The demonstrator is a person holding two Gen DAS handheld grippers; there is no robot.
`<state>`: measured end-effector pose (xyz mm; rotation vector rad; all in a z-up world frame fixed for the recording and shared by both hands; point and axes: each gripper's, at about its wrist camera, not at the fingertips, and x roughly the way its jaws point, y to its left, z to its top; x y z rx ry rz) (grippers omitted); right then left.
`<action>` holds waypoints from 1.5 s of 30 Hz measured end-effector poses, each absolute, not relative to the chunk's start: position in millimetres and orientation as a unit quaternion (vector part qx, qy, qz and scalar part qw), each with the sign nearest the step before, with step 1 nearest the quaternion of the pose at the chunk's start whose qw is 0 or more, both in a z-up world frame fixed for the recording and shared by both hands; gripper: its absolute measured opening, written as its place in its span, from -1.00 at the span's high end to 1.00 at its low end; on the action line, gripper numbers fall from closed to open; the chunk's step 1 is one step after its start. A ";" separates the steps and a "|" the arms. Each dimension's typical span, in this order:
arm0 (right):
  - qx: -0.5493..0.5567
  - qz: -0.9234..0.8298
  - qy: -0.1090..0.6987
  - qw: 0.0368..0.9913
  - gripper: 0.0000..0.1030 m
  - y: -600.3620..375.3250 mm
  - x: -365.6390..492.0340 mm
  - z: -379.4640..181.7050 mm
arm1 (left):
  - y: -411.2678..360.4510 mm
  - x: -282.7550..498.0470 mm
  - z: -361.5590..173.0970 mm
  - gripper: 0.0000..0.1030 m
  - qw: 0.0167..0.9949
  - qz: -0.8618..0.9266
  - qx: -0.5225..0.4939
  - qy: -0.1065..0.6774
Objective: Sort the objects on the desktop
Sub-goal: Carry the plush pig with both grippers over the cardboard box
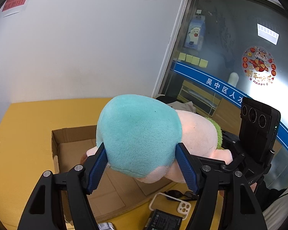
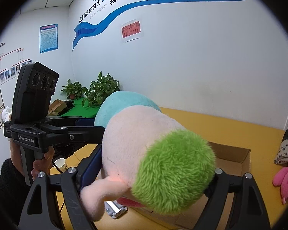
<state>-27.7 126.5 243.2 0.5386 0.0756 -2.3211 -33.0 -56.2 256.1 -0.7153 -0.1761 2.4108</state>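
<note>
The yellow table (image 1: 25, 134) runs along the white wall, and an open cardboard box (image 1: 73, 143) sits on it, its far rim toward the wall. Above the box I hold a plush doll (image 1: 140, 140) off the table with both of my grippers. My left gripper (image 1: 142, 164) clamps its teal end: both blue pads (image 1: 98, 168) press into the fabric from either side. My right gripper (image 2: 155, 174) is closed on the doll's pink head just behind the green hair; one blue pad shows against the pink, the other is hidden by fur. A pink plush toy (image 2: 286, 180) lies near the table's right edge, beside the box. At the near edge, below the doll, lie a dark device (image 1: 163, 220), a white phone case (image 1: 172, 203) and black goggles (image 1: 182, 194), close together. A paper cup (image 2: 61, 163) stands left of the box.
</note>
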 end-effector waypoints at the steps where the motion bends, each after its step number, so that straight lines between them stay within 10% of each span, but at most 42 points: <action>1: 0.210 -0.904 0.030 0.371 -0.64 124.9 -34.4 243.1 | -57.0 -40.1 256.1 -0.44 0.304 0.911 -0.271 -0.066; 45: 0.429 -0.814 -0.073 0.383 -0.82 79.5 -283.1 28.6 | -86.8 -266.6 52.1 -0.49 0.121 0.865 -0.473 -0.118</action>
